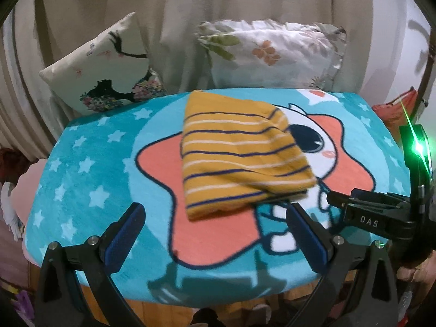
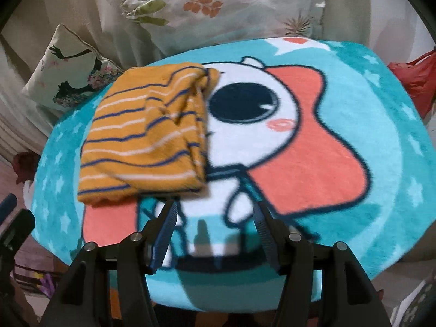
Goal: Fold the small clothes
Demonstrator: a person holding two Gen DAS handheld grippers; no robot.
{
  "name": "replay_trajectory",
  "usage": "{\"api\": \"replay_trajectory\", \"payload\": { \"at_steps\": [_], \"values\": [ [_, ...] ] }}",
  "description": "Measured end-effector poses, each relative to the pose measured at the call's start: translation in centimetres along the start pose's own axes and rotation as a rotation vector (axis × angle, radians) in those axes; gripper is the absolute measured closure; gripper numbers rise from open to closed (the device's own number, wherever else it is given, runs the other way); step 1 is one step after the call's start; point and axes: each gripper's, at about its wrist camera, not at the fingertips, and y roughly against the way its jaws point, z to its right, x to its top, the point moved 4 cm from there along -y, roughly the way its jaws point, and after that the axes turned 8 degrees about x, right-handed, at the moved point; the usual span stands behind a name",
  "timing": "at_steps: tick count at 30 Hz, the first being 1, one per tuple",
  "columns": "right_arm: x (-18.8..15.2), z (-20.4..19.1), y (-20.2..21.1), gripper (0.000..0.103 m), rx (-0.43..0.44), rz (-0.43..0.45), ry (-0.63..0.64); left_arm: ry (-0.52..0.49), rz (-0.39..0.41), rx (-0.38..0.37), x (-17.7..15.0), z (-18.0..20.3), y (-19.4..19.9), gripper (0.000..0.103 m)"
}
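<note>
Folded mustard striped garment (image 1: pixel 239 160) lies on cartoon star blanket (image 1: pixel 90 169); left gripper (image 1: pixel 215 218) and right gripper (image 2: pixel 215 215) jaws wide apart, empty.

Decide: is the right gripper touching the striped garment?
Apart. Right wrist view: the open right gripper sits short of the striped garment, mat showing between its fingers.

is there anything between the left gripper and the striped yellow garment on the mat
Nothing visible. The left gripper is open just short of the near edge of the folded striped garment, with only bare cartoon mat between them. The right gripper, also open, sits near the garment's right corner, beside that path rather than across it.
</note>
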Motion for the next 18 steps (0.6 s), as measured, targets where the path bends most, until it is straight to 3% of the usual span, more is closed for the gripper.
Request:
{"api": "replay_trajectory", "payload": {
  "at_steps": [8,18],
  "values": [
    [-1.6,1.9,2.3,0.037,-0.023,0.025,0.026,-0.02,0.023,0.0,-0.4,2.7,1.9,0.0],
    [-3.0,1.8,2.7,0.036,-0.026,0.012,0.088,-0.001,-0.007,0.011,-1.4,3.7,2.2,0.0]
  ]
}}
